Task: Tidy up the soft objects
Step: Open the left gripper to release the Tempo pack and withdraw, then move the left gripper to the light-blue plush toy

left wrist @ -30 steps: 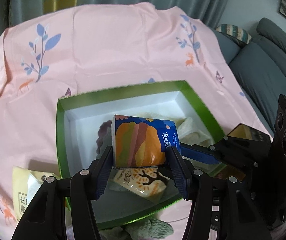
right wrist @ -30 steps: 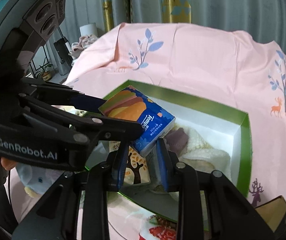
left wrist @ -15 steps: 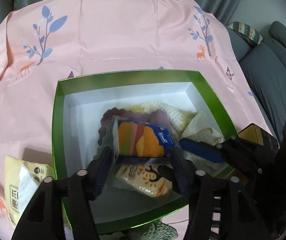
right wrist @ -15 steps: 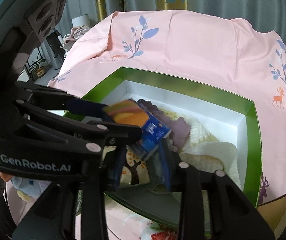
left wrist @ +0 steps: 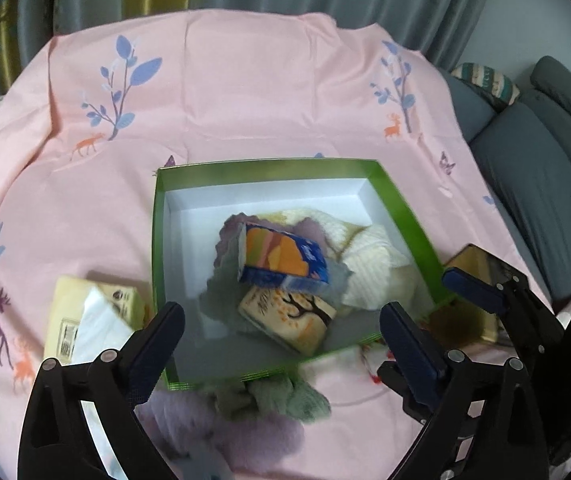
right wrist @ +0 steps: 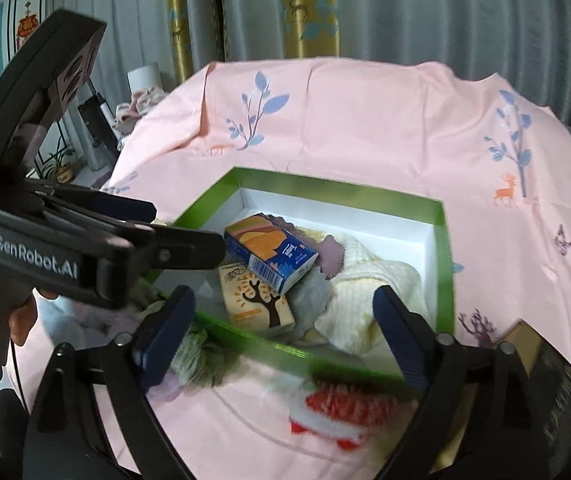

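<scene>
And the blue tissue pack is down! A second ago both tools were pinching it above the box; now it is lying free inside the green-rimmed box, tilted across the cream tissue pack with the tree print and leaning on the purple cloth behind it. The left tool is pulling back toward the near rim with its jaws spread wide and nothing between them. The right tool is doing the same, jaws gaping, empty, hanging over the box's near edge. So that placement is looking finished, and both tools are free for the next item.

Inside the box, the cream knitted cloth is filling the right half beside the two packs, so room is getting tight; the blue pack is sitting proud on top rather than flat.

Still outside on the pink counter cloth: a yellow pack of tissues just left of the box, a grey-green knitted piece right against the near rim, and a fluffy lilac thing in front of that, too blurred to name. A red-and-white item is lying near the right tool, also blurred. A dark gold-lined box is standing at the green box's right corner, crowding any approach from that side.
</scene>
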### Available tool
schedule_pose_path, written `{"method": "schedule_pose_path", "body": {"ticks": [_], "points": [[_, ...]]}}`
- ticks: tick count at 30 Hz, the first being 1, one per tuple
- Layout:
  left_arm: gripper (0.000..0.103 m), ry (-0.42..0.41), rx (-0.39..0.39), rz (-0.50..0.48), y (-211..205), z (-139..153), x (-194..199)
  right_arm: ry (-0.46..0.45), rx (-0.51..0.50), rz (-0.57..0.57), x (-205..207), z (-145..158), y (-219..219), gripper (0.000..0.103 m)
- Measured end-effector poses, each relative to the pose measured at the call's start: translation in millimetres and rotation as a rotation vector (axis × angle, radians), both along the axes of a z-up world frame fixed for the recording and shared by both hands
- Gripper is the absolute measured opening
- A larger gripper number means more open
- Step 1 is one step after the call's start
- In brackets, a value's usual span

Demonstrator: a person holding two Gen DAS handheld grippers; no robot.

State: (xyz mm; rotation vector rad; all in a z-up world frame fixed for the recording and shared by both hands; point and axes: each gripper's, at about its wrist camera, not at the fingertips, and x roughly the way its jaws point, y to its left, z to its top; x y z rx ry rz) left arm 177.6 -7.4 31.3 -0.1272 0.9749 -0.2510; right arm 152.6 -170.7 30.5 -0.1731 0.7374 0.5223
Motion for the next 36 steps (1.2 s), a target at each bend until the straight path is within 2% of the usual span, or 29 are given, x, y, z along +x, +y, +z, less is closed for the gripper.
{"method": "schedule_pose_path", "body": {"ticks": [8, 11, 19, 26, 36], "points": [[0.099, -0.086, 0.033, -0.004, -5, 26, -64, 0.008, 0.045, -0.058, -48, 16, -23, 0.092], [0.099, -0.111, 0.058, 0.008, -2, 27, -86, -0.001, 0.039, -0.089, -67, 19, -33, 0.097], [0.099, -0.109, 0.058, 0.025, 8, 20, -133, -0.003, 0.051, -0.095, -98, 23, -44, 0.098], [0.099, -0.117, 0.062, 0.032, 10, 15, -158, 0.003, 0.063, -0.101, -115, 22, -48, 0.099], [0.099, -0.110, 0.023, 0.059, 24, 7, -172, 0.023, 0.069, -0.096, -128, 12, -43, 0.099]]}}
